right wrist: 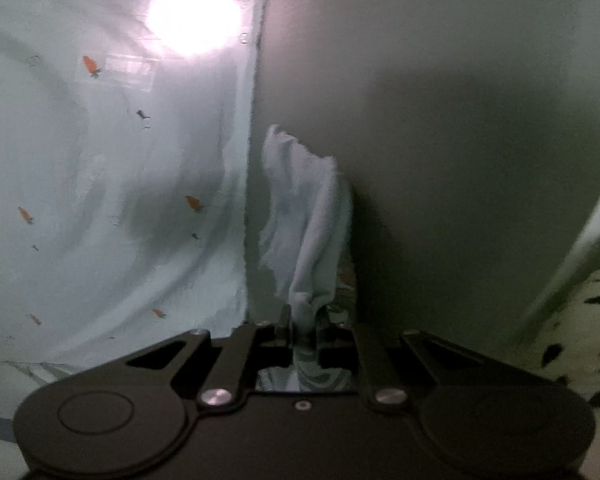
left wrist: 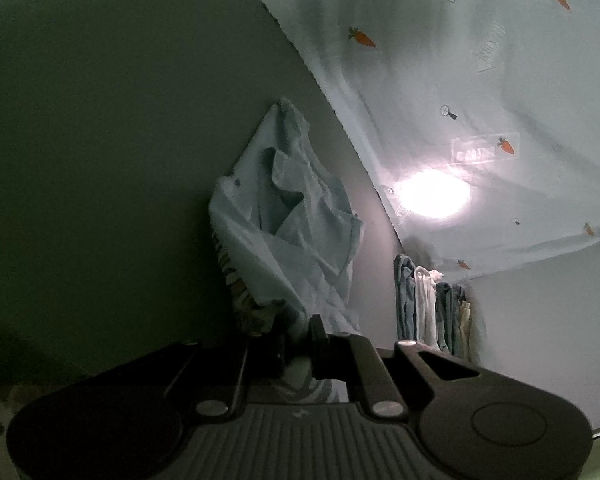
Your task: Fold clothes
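Nearest the lens in the left wrist view is the dark ribbed body of the left gripper (left wrist: 296,334), its jaws pressed together on a bunch of pale blue cloth (left wrist: 288,216). The cloth rises from the pinch in crumpled folds to a narrow tip, and a striped, patterned part of it shows at the lower left edge and again below the jaws. The gripper points upward, along a plain grey-green wall (left wrist: 120,140).

In the right wrist view the right gripper (right wrist: 303,330) stands in the same pose, jaws closed on the cloth (right wrist: 304,208), which stands up in a rumpled column; a swirled grey pattern shows where it passes down between the fingers.

Behind hangs a light blue curtain (left wrist: 460,80) printed with small orange carrots and tiny dark figures. A bright light (left wrist: 432,194) glares through it and washes out the fabric around it. Faint boxed lettering appears on the curtain, but it is reversed and too blurred to read.

Below the curtain's edge in the left view, a few hanging garments (left wrist: 432,308) in blue and white are partly cut off by the gripper. At the lower right of the right view lies a white fabric with dark and red spots (right wrist: 580,340), blurred.
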The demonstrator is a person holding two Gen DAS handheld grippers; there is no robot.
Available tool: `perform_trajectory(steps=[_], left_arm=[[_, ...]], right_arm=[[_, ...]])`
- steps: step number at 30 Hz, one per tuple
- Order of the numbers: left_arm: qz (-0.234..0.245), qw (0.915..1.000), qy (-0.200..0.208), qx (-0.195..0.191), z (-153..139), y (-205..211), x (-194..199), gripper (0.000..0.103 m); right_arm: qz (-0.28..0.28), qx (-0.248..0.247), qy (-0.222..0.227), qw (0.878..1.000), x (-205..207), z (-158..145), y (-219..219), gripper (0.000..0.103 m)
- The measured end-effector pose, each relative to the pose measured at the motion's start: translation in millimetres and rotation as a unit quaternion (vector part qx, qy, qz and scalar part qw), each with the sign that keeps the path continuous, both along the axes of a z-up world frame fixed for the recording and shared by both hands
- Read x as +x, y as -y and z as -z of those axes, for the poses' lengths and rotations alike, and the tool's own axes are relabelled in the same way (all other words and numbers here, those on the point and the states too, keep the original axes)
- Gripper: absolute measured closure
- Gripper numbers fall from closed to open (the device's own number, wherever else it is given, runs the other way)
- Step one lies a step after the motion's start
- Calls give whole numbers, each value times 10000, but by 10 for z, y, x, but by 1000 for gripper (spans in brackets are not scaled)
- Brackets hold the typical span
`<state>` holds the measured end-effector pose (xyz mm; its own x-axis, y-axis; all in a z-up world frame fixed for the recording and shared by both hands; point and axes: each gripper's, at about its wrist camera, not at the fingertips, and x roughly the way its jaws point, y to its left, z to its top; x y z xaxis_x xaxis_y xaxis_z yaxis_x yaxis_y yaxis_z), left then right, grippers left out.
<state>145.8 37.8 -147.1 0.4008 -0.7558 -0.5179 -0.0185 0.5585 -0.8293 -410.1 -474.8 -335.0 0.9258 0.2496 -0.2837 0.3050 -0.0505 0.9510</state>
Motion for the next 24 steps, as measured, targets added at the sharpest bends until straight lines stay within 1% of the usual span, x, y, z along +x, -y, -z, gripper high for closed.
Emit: perform_trajectory(steps=[2,6,11,13,17,21,24], left_arm=[[-43,10000,1,-17,-28,20,67,92],[-130,9999,2,-50,-85,59,202,92],[-454,9977,-239,-454,-36,145,561,92],[-537,9968,-279,-522,-16,216,716,92],[-669,9956,-413,-518,20,409,1047,92],[-708,9957,-447,-389,97,616,1490,92],[-729,9959,-459,-284,157,771,1829,92]], right_arm=[[43,161,149,9998,92,-37,43,93],[28,190,276,9994,336,-147,164,93],[-24,259,389,9989,675,-224,331,93],[-62,262,415,9988,842,-242,395,93],[-95,262,289,9992,1239,-255,564,93],[-126,262,156,9995,1639,-266,734,93],[-135,398,71,9991,1894,-219,886,93]])
